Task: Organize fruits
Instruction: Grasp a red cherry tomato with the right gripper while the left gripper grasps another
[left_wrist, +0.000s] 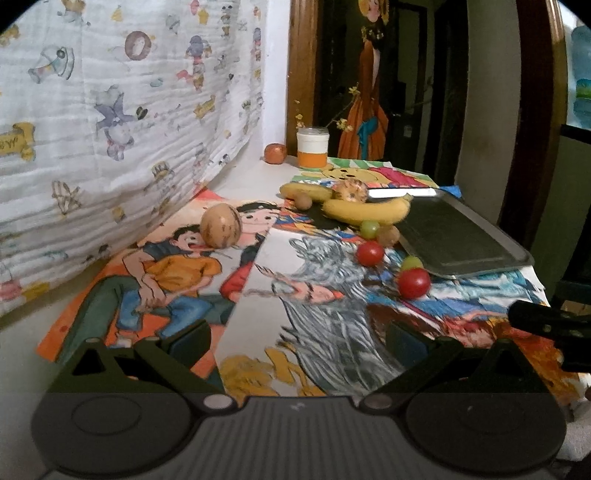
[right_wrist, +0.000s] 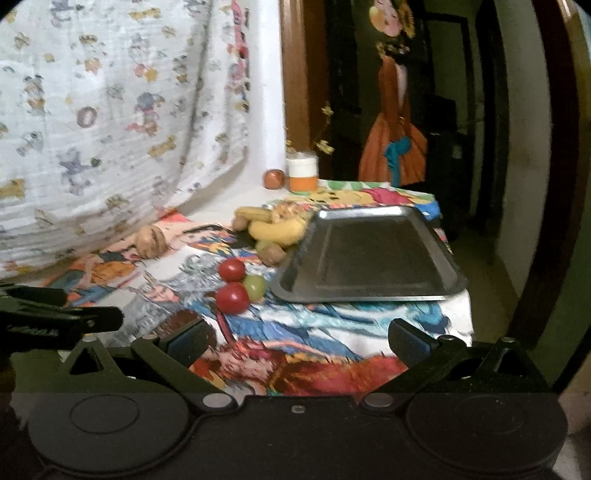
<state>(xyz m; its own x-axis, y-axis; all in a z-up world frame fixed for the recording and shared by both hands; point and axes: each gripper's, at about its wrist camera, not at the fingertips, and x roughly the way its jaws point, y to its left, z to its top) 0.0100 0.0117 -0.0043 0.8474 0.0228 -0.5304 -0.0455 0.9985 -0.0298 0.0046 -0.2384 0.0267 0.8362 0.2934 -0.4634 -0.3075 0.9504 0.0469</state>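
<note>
Fruits lie on a table covered with colourful drawings. In the left wrist view: a tan round fruit (left_wrist: 220, 225), two bananas (left_wrist: 369, 210), a striped fruit (left_wrist: 350, 191), red tomatoes (left_wrist: 413, 282), green grapes (left_wrist: 370, 228). An empty metal tray (left_wrist: 461, 236) sits at the right. My left gripper (left_wrist: 295, 339) is open and empty, near the table's front. My right gripper (right_wrist: 297, 338) is open and empty, facing the tray (right_wrist: 369, 254), tomatoes (right_wrist: 232, 298) and a grape (right_wrist: 255, 286).
A jar (left_wrist: 312, 147) with an orange band and a reddish fruit (left_wrist: 275, 152) stand at the back by the wall. A patterned cloth (left_wrist: 110, 129) hangs along the left. The table's right edge drops off beside the tray. The other gripper (right_wrist: 55, 317) shows at the left.
</note>
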